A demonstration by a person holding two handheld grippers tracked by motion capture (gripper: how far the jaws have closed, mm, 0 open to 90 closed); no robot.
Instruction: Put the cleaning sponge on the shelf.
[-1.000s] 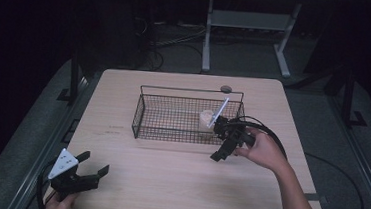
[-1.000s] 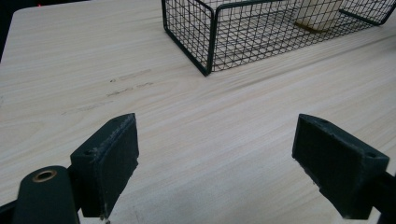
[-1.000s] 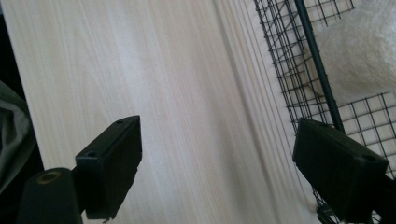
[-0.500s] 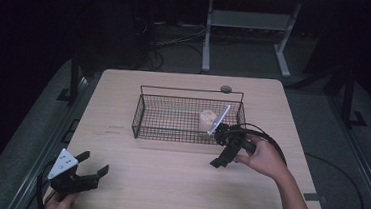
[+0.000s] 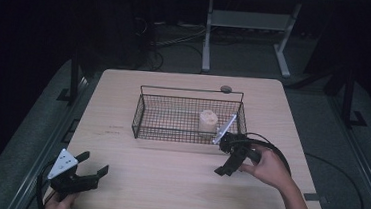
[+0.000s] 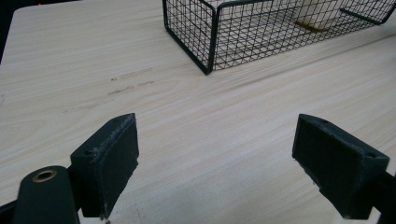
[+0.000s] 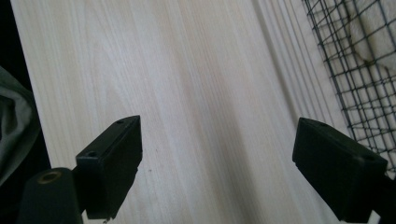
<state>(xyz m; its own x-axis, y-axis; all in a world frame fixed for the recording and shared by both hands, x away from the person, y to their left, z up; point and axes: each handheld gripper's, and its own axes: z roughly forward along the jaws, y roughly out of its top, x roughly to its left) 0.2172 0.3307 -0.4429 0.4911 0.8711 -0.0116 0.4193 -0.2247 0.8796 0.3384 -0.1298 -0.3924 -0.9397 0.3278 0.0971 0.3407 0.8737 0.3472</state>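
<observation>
Both grippers released, empty: right gripper beside black wire basket holding pale cylinder; left gripper parked clear.

The high view looks forward and down from the person's side, taking in the whole table with the wire basket at its middle. The left gripper view sits low and close over the tabletop, facing the basket's near corner. The right gripper view looks steeply down beside the basket's mesh. All three views share the basket.
</observation>
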